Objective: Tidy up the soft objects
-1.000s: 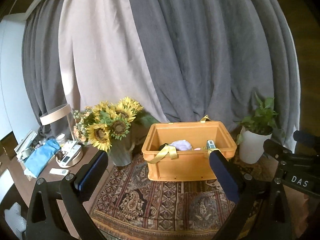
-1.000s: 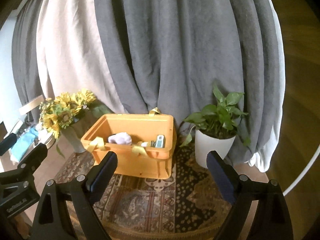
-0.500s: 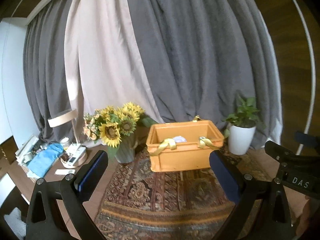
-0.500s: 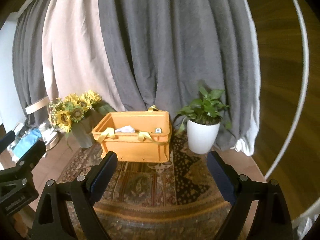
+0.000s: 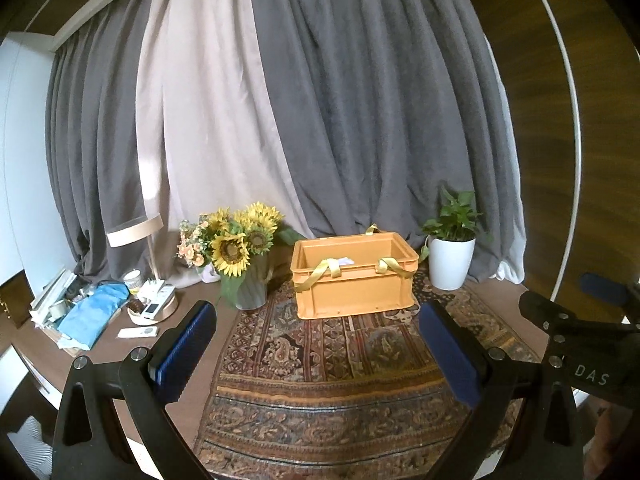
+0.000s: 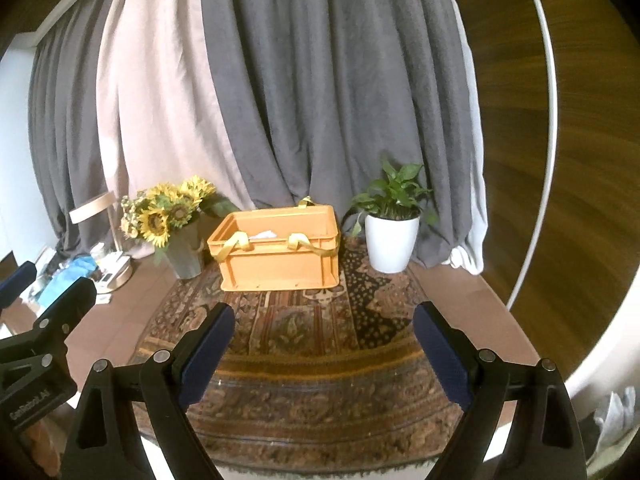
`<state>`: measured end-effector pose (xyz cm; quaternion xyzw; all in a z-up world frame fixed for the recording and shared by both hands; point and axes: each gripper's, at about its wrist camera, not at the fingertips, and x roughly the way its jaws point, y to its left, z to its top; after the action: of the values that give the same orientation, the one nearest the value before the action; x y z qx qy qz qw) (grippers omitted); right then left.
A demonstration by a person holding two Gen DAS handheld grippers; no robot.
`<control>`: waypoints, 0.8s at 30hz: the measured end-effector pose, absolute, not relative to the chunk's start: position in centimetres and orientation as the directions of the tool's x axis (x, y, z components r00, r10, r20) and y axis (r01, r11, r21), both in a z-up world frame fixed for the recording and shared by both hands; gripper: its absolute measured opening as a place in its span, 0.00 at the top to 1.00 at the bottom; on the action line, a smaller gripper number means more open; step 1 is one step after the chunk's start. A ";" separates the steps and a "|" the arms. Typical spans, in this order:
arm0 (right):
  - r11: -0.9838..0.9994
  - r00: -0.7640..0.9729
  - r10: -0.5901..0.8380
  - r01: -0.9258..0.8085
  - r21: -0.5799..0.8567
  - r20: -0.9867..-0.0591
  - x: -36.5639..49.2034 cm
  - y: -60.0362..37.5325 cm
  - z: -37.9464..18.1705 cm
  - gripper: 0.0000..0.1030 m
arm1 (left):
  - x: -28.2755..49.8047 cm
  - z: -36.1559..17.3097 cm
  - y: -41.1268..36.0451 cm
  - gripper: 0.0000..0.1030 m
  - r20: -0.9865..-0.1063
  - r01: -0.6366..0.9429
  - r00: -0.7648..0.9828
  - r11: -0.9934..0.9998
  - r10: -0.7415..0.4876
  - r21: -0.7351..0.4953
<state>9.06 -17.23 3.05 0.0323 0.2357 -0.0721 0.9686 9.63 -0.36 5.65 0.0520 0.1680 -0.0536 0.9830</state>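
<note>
An orange plastic crate (image 5: 354, 286) (image 6: 280, 262) with yellow strap handles stands on a patterned rug (image 5: 340, 364) (image 6: 304, 336), well ahead of both grippers. A pale soft item (image 5: 345, 261) (image 6: 264, 235) peeks over its rim; the rest of its contents are hidden. My left gripper (image 5: 316, 354) is open, its blue pads wide apart with nothing between them. My right gripper (image 6: 322, 354) is open and empty too. Each gripper shows at the edge of the other's view.
A vase of sunflowers (image 5: 240, 256) (image 6: 168, 220) stands left of the crate, a potted plant in a white pot (image 5: 452, 252) (image 6: 392, 232) on its right. At far left lie a blue cloth (image 5: 94, 312), a small round tray (image 5: 154, 308) and a lamp. Grey and beige curtains hang behind.
Both grippers have pulled straight back from the crate, which now looks smaller and farther away. More of the rug and floor has come into view. Both stay open.
</note>
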 end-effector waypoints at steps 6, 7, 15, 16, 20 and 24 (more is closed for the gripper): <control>0.984 0.882 -0.141 0.173 0.030 -0.450 5.6 -16.3 3.5 0.11 | 6.9 6.0 0.3 0.00 -0.331 0.151 0.936 0.986 -0.119 0.073; 0.984 0.883 -0.146 0.176 0.027 -0.445 5.1 -16.2 3.6 0.11 | 6.4 6.0 0.3 0.00 -0.329 0.157 0.936 0.985 -0.125 0.073; 0.982 0.889 -0.153 0.185 0.032 -0.430 1.3 -15.4 3.7 0.11 | 3.4 6.3 0.6 0.00 -0.321 0.172 0.937 0.982 -0.138 0.079; 0.982 0.890 -0.152 0.184 0.034 -0.429 1.0 -15.3 3.7 0.11 | 3.1 6.3 0.6 0.00 -0.321 0.173 0.937 0.982 -0.139 0.080; 0.983 0.891 -0.146 0.180 0.040 -0.430 0.0 -15.3 3.7 0.11 | 2.5 6.4 0.3 0.00 -0.323 0.176 0.936 0.981 -0.143 0.076; 0.984 0.893 -0.137 0.171 0.043 -0.428 -0.3 -15.4 3.9 0.11 | 2.4 6.6 0.0 0.00 -0.320 0.174 0.937 0.982 -0.144 0.068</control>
<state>-0.33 -15.43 3.85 0.0396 0.2170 -0.0791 0.9722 2.41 -0.04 6.62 0.0477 0.1586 -0.0811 0.9828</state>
